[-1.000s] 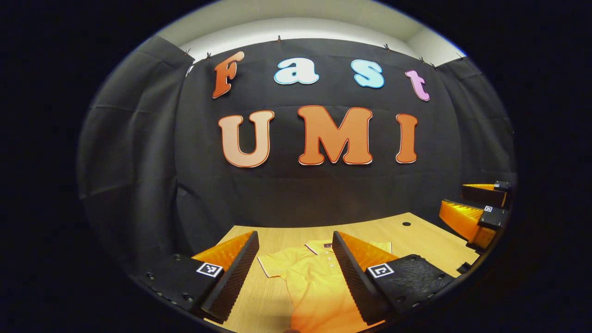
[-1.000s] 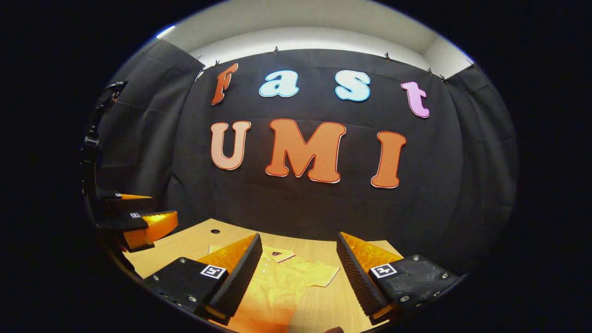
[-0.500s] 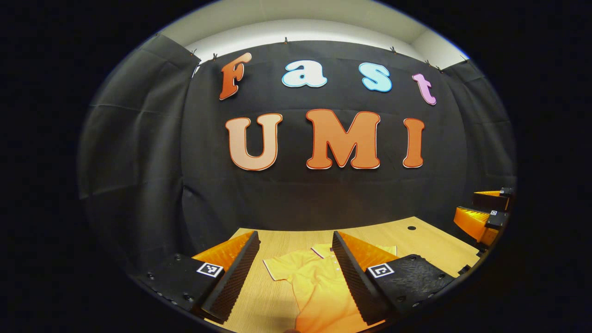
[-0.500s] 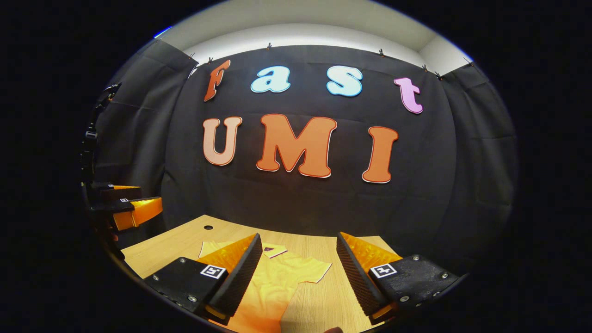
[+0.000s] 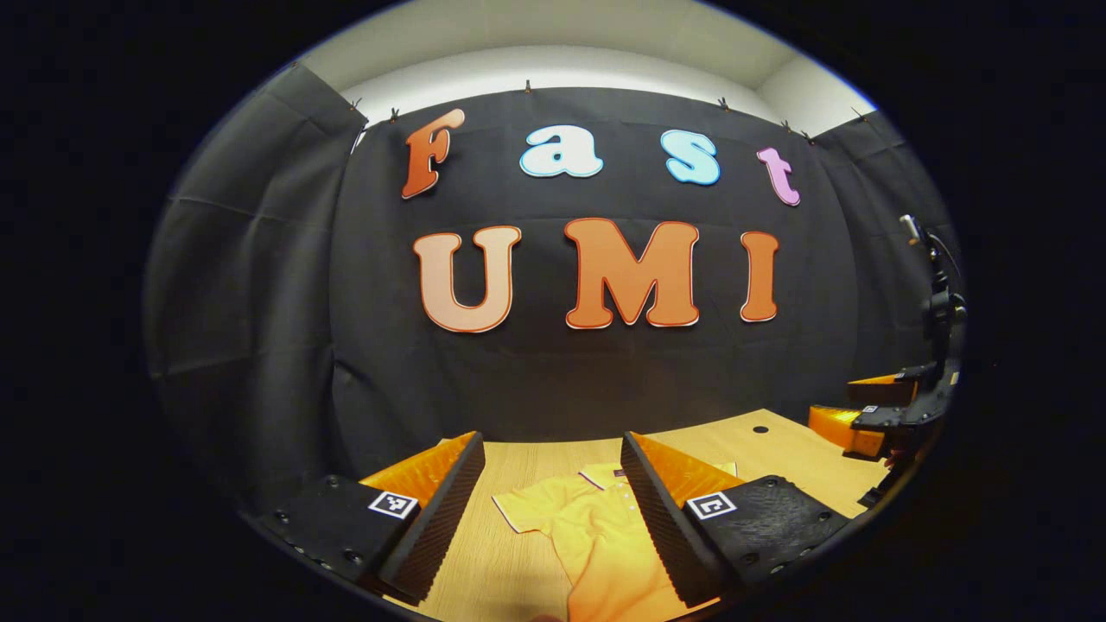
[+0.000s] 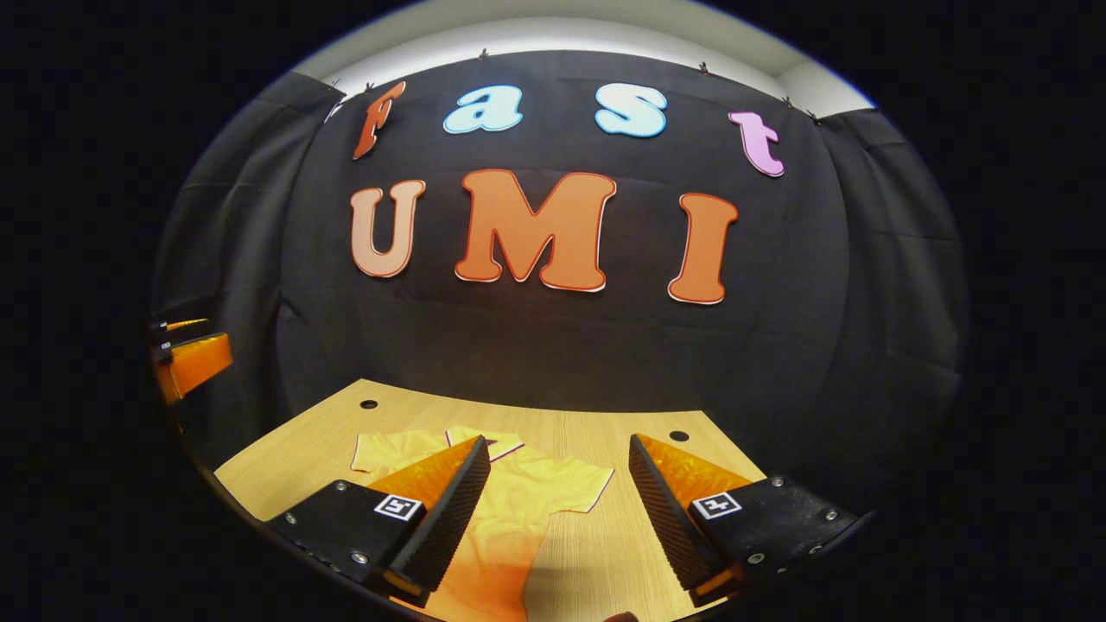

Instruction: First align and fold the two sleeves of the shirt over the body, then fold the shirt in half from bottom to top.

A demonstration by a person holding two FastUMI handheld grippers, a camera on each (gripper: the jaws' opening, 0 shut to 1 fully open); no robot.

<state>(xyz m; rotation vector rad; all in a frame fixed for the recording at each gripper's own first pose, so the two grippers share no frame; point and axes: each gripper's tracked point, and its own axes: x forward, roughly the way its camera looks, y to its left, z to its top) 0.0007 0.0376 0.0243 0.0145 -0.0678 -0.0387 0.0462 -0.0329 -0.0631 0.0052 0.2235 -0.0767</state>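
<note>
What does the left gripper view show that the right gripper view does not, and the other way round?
Left gripper view alone: the left gripper up close with its jaws apart, the shirt's one spread sleeve, and the right gripper farther off at the right edge.

Right gripper view alone: the right gripper up close, also with jaws apart, both short sleeves spread out flat, and two holes in the table.

Both: the yellow shirt lying unfolded on the wooden table, with neither gripper touching it.
</note>
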